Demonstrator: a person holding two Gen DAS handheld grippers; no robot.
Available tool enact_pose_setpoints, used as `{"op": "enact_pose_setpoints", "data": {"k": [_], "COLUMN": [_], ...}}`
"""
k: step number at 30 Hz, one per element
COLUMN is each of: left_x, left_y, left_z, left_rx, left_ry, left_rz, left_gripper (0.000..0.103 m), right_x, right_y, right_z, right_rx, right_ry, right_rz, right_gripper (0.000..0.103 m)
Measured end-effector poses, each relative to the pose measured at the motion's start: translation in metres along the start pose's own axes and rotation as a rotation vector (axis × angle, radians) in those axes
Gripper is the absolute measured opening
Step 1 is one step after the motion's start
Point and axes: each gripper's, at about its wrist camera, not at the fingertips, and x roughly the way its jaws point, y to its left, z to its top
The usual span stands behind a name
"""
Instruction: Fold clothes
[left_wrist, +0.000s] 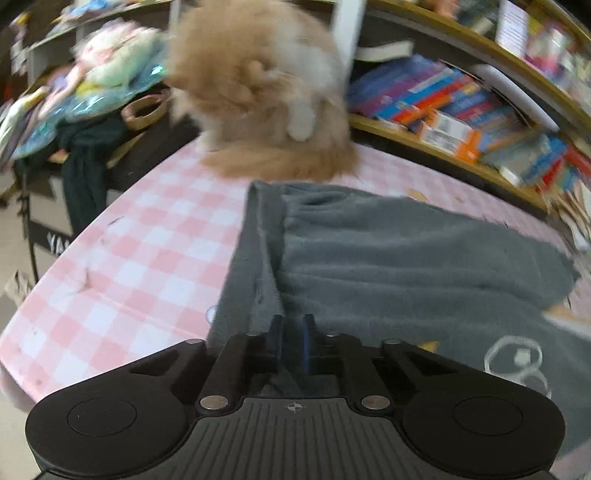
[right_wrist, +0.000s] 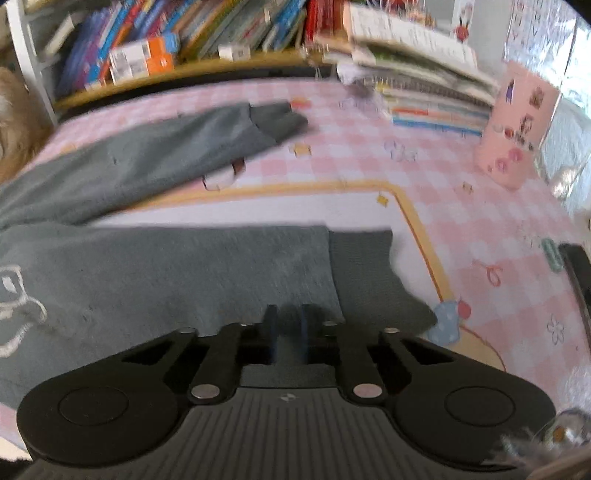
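Grey fleece trousers (left_wrist: 388, 258) lie on a pink checked table cover (left_wrist: 147, 240). My left gripper (left_wrist: 293, 332) is shut on the grey cloth near the waistband edge. In the right wrist view the trousers (right_wrist: 166, 280) spread left, one leg (right_wrist: 166, 147) lying toward the back. My right gripper (right_wrist: 288, 321) is shut on the lower leg near its ribbed cuff (right_wrist: 365, 273). A white drawing shows on the cloth (left_wrist: 517, 362).
A fluffy ginger and white cat (left_wrist: 266, 92) sits on the table just past the waistband. Shelves of books (left_wrist: 461, 107) run behind. A stack of books (right_wrist: 424, 81) and a pink box (right_wrist: 517, 125) stand at the back right. Toys and dark cloth (left_wrist: 85, 155) lie left.
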Motion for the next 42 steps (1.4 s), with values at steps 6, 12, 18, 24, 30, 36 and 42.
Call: {"op": "enact_pose_setpoints", "data": {"k": [6,12,18,24,30,36,42], "left_x": [-0.019,-0.035,-0.014,0.011,0.018,-0.001,-0.033], "left_y": [0.006,0.011,-0.011,0.023,0.048,0.050,0.066], "left_z": [0.009,0.020,-0.001,-0.024,-0.024,-0.021,-0.008], "left_rx": [-0.044,-0.081,-0.039,-0.193,-0.263,-0.269,-0.311], "left_ry": [-0.101,-0.183,-0.005,0.108,0.120,0.058,-0.074], "left_rz": [0.043,0.069,-0.151,-0.071,-0.145,-0.113,-0.019], "left_gripper": [0.007,0.008,0.010,0.005,0.005,0.005,0.006], "right_x": [0.002,0.002,0.004,0.002,0.000,0.000,0.000], "right_y": [-0.034,-0.021,-0.018,-0.015,-0.007,-0.008,-0.005], "right_z": [0.002,0.001,0.003,0.001,-0.001,-0.003,-0.003], "right_rx": [0.109,0.050,0.027,0.023,0.005,0.007,-0.023], "right_ry": [0.007,-0.002,-0.003,-0.002,-0.002,-0.010,-0.013], "right_rz": [-0.037,-0.061,-0.071,-0.064,-0.043,-0.030,-0.035], "right_gripper": [0.000,0.006,0.006,0.013,0.023,0.026,0.027]}}
